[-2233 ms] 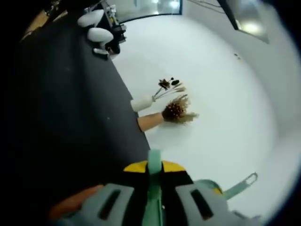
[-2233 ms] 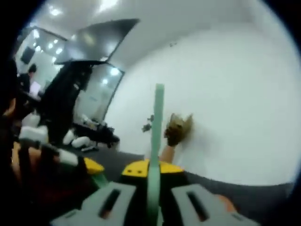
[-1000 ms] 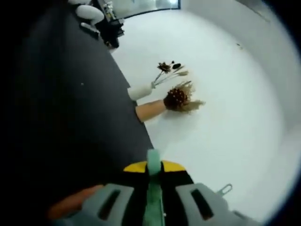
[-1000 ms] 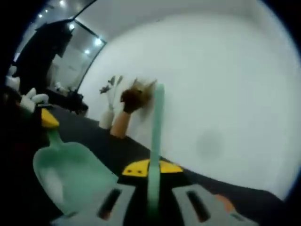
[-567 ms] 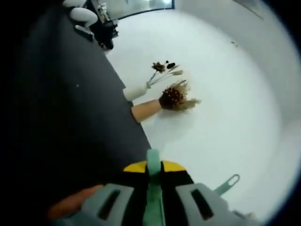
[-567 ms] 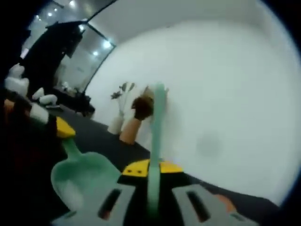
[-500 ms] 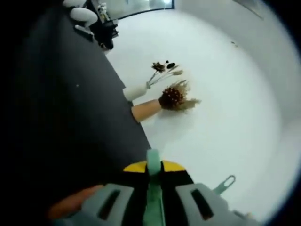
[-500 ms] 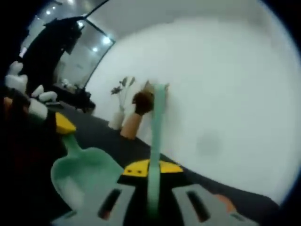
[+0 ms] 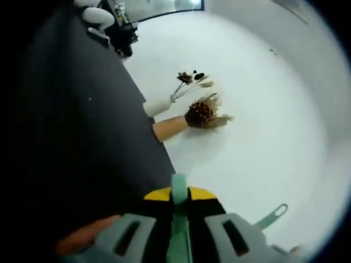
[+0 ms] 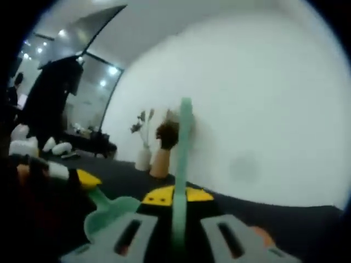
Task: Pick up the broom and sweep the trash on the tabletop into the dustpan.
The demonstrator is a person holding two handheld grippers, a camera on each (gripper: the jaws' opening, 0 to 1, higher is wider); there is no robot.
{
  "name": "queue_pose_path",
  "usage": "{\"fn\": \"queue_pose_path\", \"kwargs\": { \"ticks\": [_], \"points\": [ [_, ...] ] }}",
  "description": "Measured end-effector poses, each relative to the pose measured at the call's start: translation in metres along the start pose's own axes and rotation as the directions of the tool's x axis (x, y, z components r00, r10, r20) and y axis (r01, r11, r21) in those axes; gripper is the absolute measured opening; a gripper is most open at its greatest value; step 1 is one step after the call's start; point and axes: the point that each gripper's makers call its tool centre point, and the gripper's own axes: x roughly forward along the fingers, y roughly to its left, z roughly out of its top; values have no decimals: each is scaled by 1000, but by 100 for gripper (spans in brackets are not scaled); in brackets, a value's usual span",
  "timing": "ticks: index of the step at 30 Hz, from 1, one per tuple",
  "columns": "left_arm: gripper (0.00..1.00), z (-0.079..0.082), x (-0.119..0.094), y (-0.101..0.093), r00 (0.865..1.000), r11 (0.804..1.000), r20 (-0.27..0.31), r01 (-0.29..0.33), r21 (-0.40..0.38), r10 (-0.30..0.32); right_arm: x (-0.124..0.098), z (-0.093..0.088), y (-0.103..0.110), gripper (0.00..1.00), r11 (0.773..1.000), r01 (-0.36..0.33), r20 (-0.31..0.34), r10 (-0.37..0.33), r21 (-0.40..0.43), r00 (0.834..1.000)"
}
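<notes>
Green handle, left: a pale green handle (image 9: 179, 213) runs up between the jaws of the left hand-held gripper (image 9: 179, 189), which is clenched on it; by the right gripper view this is the dustpan's handle.
Dustpan: in the right gripper view the pale green dustpan (image 10: 109, 215) sits low on the left, its handle leading to the left hand-held gripper (image 10: 82, 178) with its yellow tip.
Broom: a thin pale green broom handle (image 10: 181, 164) stands upright between the jaws of the right hand-held gripper (image 10: 176, 198), which is clamped on it; its looped end (image 9: 272, 215) pokes into the left gripper view at lower right.
Counter: dark counter (image 9: 82, 142) meeting a white wall (image 9: 263, 109).
Vases: a white vase (image 9: 156, 106) and a tan vase (image 9: 167, 126) with dried flowers stand at the counter's far edge by the wall.
Trash: cannot tell where it lies.
</notes>
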Motion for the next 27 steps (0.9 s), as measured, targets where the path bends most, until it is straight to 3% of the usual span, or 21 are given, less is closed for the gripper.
{"fn": "queue_pose_path", "kwargs": {
  "ticks": [2, 7, 9, 12, 14, 17, 23, 27],
  "points": [
    [10, 0, 0, 0, 1000, 1000, 0, -1, -1, 1, 0, -6, 7, 5, 999, -6, -22, 5, -48, 1000],
    [10, 0, -1, 1, 1000, 1000, 9, -6, -7, 6, 6, 3, 49, 5, 989, -43, 19, 46, -144, 999],
    [10, 1, -2, 1, 1000, 1000, 19, -13, -9, 13, 9, 5, 70, 5, 989, -79, 19, 82, -124, 996],
    [10, 2, -2, 3, 999, 1000, 28, -22, -17, 23, 6, 15, 92, 5, 982, -120, 67, 131, -143, 989],
    [10, 3, -3, 3, 999, 999, 33, -23, -22, 24, 0, 25, 101, 5, 983, -159, 115, 169, -91, 979],
    [10, 4, -2, 3, 999, 999, 30, -19, -29, 19, -5, 39, 93, 5, 988, -141, 161, 149, -61, 976],
    [10, 4, -2, 4, 1000, 999, 25, -17, -40, 18, -2, 43, 57, 5, 997, -70, 155, 72, -23, 985],
    [10, 6, -4, 7, 999, 998, 32, -27, -65, 29, -1, 42, 39, 5, 996, -36, 153, 48, -81, 987]
  ]
}}
